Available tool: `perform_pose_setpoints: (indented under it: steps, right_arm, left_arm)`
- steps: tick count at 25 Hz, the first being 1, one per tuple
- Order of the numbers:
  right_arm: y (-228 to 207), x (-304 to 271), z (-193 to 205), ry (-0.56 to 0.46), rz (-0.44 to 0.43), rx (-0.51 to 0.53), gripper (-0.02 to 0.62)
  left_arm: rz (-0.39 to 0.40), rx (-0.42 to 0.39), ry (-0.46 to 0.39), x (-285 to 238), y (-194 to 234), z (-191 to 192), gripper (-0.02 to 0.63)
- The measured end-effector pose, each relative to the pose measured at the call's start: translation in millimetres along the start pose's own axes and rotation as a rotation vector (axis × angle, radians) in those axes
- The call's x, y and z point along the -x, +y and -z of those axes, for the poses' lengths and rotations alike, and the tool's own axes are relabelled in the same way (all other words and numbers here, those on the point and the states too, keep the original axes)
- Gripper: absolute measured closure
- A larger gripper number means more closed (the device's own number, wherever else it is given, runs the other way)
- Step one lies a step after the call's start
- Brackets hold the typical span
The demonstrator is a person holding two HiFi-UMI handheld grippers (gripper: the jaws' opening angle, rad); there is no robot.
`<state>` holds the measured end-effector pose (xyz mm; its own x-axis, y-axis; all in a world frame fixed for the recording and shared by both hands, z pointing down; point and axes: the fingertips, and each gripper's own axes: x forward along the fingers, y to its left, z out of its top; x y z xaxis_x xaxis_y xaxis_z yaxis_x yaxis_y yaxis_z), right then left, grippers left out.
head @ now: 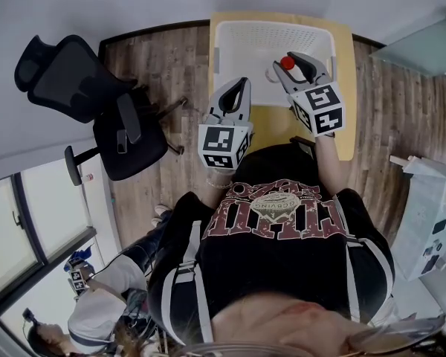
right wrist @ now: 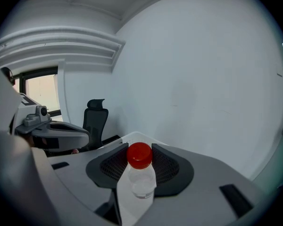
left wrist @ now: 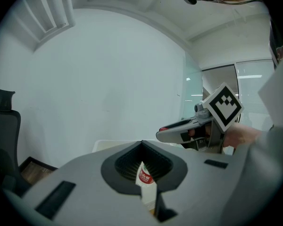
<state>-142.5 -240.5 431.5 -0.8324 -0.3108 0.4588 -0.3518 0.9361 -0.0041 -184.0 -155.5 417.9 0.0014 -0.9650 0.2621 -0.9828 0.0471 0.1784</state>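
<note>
Right gripper [right wrist: 140, 149] clamps a clear, red-capped bottle [right wrist: 141, 182]; left gripper [left wrist: 142, 147] pinches perhaps a red-labelled white packet [left wrist: 145, 180]

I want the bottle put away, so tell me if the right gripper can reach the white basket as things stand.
Probably yes. The right gripper, shut on the red-capped bottle, hangs over the white basket and its open top in the head view, and nothing shows between them.

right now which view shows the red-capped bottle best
The right gripper view: the bottle sits close between the jaws, its top plain. Head view shows only its red cap; left gripper view, barely a red speck.
</note>
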Motion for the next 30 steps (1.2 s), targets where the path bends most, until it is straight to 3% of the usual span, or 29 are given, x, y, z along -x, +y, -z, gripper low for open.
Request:
perform_pose_setpoints:
  steps: [30]
  right_arm:
    - [13,75,-34,-0.127,0.050,0.021,0.439]
  left_arm:
    - [0.069,-0.020,-0.022,17,-38,1,0.560]
